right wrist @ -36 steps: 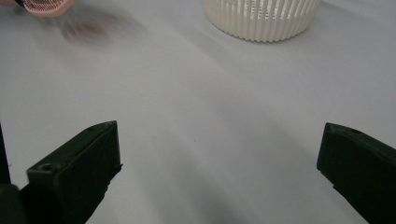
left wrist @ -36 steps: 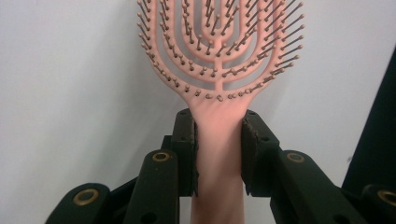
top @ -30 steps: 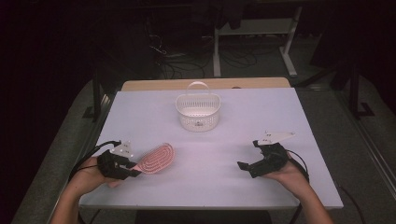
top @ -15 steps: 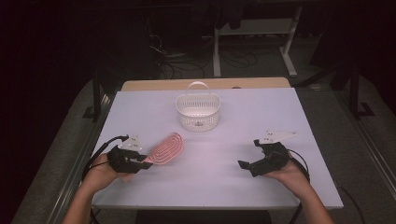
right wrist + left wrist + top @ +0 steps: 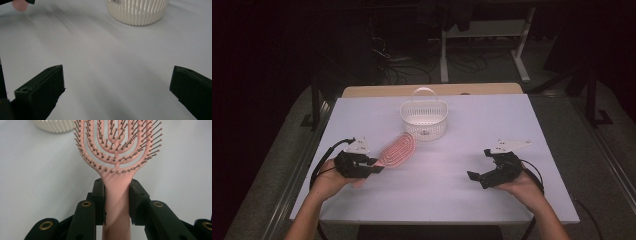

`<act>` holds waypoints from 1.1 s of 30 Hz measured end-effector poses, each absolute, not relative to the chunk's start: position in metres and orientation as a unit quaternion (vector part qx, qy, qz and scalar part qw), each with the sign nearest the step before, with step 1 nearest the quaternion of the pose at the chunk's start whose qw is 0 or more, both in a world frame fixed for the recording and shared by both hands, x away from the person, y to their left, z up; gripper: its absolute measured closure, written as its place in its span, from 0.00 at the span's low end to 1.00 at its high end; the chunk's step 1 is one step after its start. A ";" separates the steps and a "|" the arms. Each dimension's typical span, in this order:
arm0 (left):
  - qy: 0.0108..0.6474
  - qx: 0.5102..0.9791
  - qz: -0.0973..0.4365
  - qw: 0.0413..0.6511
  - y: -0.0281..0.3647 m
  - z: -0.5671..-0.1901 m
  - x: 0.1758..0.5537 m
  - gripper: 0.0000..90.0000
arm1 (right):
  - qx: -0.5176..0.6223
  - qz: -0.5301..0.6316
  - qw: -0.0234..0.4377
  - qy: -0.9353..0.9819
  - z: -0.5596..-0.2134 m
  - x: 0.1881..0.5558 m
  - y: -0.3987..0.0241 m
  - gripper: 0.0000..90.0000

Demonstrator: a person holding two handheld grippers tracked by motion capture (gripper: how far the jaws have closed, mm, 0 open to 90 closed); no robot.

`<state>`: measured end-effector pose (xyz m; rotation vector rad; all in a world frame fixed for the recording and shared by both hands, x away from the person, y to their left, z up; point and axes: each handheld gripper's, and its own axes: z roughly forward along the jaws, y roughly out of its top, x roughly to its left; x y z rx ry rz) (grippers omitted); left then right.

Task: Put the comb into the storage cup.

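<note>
One white table (image 5: 432,200) is spread across the middle of the high view, with a wooden board's edge seen at its far side. On it, toward the far middle, a white slatted basket (image 5: 424,120) with an upright hoop handle is set; its ribbed wall is also seen at the top of the right gripper view (image 5: 137,12) and as a corner at the upper left of the left gripper view (image 5: 53,126).

Next in size, two forearms are brought in from the near edge, each hand bearing a black gripper. The right gripper (image 5: 476,176) is held low over the table's near right part, well apart from the basket, and its jaws are spread wide with nothing but bare table between them (image 5: 117,95).

The left gripper (image 5: 379,167) is held at the table's near left. Its jaws are clenched on the handle of a pink hairbrush (image 5: 396,150), the pads being pressed against both sides of the handle (image 5: 117,202). The brush head, bristles up, is pointed toward the basket and is seen just near the basket's near left side, not touching it.
</note>
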<state>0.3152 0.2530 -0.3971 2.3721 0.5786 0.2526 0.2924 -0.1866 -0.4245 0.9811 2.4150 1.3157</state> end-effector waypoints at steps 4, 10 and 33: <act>0.224 0.904 0.098 0.351 0.250 -0.395 0.318 0.78 | 0.335 0.450 0.113 0.820 -0.423 0.293 -0.187 0.00; 0.224 0.897 0.101 0.369 0.244 -0.393 0.323 0.78 | 0.333 0.453 0.115 0.819 -0.420 0.293 -0.187 0.00; 0.214 0.883 0.109 0.403 0.210 -0.388 0.337 0.78 | 0.339 0.475 0.102 0.806 -0.404 0.308 -0.178 0.00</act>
